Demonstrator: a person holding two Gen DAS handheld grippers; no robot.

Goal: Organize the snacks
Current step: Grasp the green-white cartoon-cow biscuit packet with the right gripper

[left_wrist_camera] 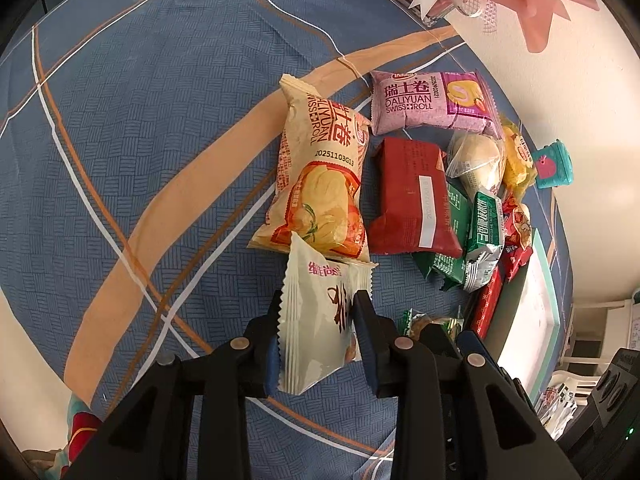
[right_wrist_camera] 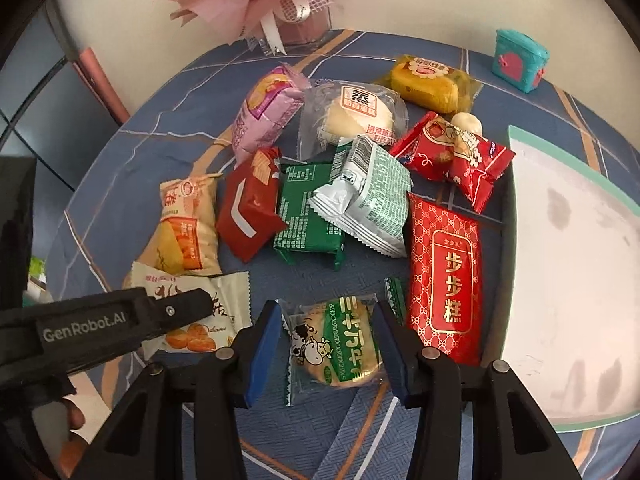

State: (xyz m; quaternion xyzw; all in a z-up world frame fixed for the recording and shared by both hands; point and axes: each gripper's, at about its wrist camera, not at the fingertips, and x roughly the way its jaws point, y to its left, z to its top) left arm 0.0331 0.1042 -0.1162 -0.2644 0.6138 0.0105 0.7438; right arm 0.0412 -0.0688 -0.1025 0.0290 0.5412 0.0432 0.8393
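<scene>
My left gripper point(left_wrist_camera: 316, 312) was pinching a cream packet point(left_wrist_camera: 316, 320) low in the centre of the left wrist view, its pads pressed on the wrapper's flanks; my right gripper point(right_wrist_camera: 326, 344) stood spread round a clear cow-print biscuit packet point(right_wrist_camera: 334, 344) at bottom centre of the right wrist view, and whether the pads touched the film I could not tell. To do this step well, I judged I should close the right jaws squarely on the round biscuit rather than on loose film, lift both packets straight up clear of the neighbours, and carry them toward the pale tray point(right_wrist_camera: 560, 240) at the right edge; the cream packet overlapped the orange-and-cream roll point(left_wrist_camera: 316, 168), so a slow lift would avoid dragging it. That roll and the purple packet point(left_wrist_camera: 428, 100) above it both read "DALIYUAN SWISS ROLL"; the orange one carried the code "20251103G13"; the left gripper's arm, seen at lower left of the right wrist view, read "GenRobot.AI".
</scene>
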